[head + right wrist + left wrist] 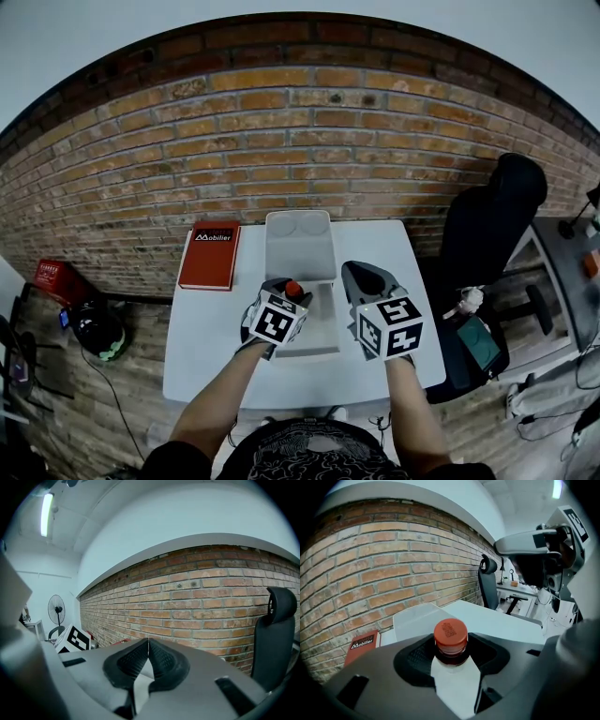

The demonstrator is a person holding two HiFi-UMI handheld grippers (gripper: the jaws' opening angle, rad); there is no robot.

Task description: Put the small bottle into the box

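Nearest: two bare forearms (220,394) reach up from the bottom edge over a plain white rectangular table (202,361), smooth and matt.

Far left on the table, one flat red hardback book (209,255) lies with white lettering on its cover, well apart from the rest.

Next, the left gripper (284,294), a dark grey moulded shell carrying a black-and-white marker cube. Its ribbed black pads are clamped on the neck of one small clear bottle with an orange-red round cap (450,637). The bottle is upright, its pale body showing below the pads. It is held over the left part of the box's base, and contact with the base cannot be made out.

Centre: one translucent white plastic box (319,330), rectangular with rounded corners. Its hinged lid is thrown back toward the rough red brick wall (281,141).

Just right of the box is the right gripper (364,277), of the same grey build and cube. Its two ribbed pads are pressed together tip to tip with nothing between them.

Far right, off the table: one black office chair (497,220) with a padded back.

Count: two grippers, one bottle, one box, one book, one chair.
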